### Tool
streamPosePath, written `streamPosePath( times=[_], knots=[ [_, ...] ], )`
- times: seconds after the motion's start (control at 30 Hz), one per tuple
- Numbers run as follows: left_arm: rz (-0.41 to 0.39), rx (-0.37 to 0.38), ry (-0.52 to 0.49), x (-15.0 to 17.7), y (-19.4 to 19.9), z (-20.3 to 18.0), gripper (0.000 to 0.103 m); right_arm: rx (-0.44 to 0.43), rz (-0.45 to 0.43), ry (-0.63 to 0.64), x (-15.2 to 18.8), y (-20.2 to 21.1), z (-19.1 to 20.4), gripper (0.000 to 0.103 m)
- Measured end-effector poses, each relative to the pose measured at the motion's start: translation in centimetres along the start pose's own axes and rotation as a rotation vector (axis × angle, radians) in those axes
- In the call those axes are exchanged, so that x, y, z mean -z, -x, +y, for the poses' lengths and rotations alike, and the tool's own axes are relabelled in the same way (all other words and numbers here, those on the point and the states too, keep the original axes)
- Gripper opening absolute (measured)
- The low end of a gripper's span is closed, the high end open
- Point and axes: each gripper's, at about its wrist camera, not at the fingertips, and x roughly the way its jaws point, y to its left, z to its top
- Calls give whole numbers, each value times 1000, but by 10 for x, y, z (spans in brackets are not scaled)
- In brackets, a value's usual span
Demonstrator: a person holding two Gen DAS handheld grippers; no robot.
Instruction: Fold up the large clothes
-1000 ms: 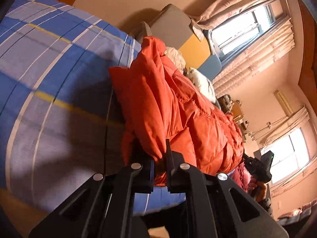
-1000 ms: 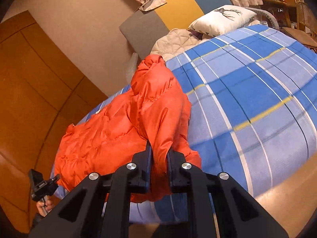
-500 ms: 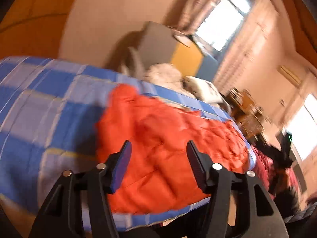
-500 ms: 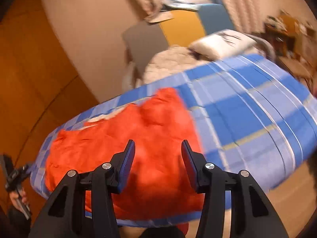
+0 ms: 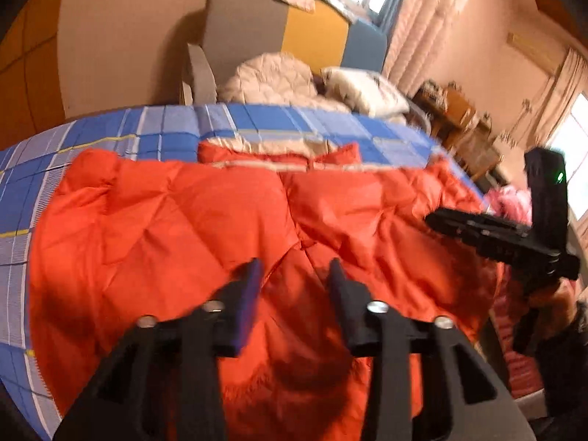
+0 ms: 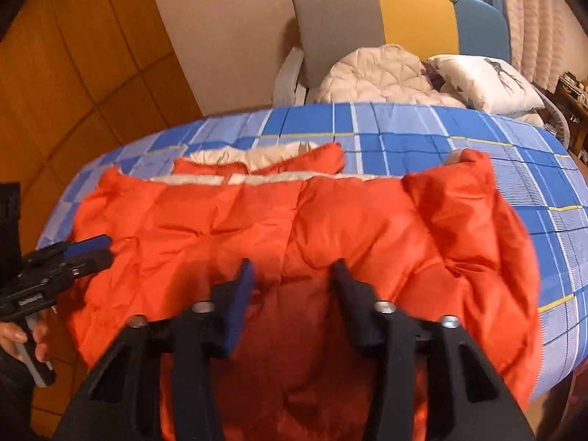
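The orange jacket (image 6: 294, 242) lies spread across the bed (image 6: 404, 125), collar at the far side. Both grippers hover above it, left (image 5: 294, 275) and right (image 6: 292, 275) alike spread and empty — a pause between folds, likely. Next calls for pinching a side edge. The near hem is hidden behind the grippers; motion blurs detail.

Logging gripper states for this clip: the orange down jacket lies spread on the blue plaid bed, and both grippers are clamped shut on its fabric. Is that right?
Not quite. The orange down jacket does lie spread on the blue plaid bed, but both grippers are open. The left gripper in the left wrist view and the right gripper in the right wrist view show a wide gap between their fingers, holding nothing.
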Motion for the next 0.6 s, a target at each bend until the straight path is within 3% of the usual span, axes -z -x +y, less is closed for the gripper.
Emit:
streamPosePath(
  times=[0.1, 0.13, 0.37, 0.6],
  knots=[
    [14, -16, -18, 1, -11, -2, 2, 0, 0, 16, 3, -3, 0, 6],
    [9, -20, -20, 1, -14, -2, 1, 0, -4, 21, 2, -4, 2, 1],
    [-78, -53, 29, -15, -13, 4, 0, 10, -79, 23, -17, 5, 7, 0],
    [-27, -123, 57, -23, -50, 11, 0, 62, -31, -11, -25, -31, -1, 0]
  ],
)
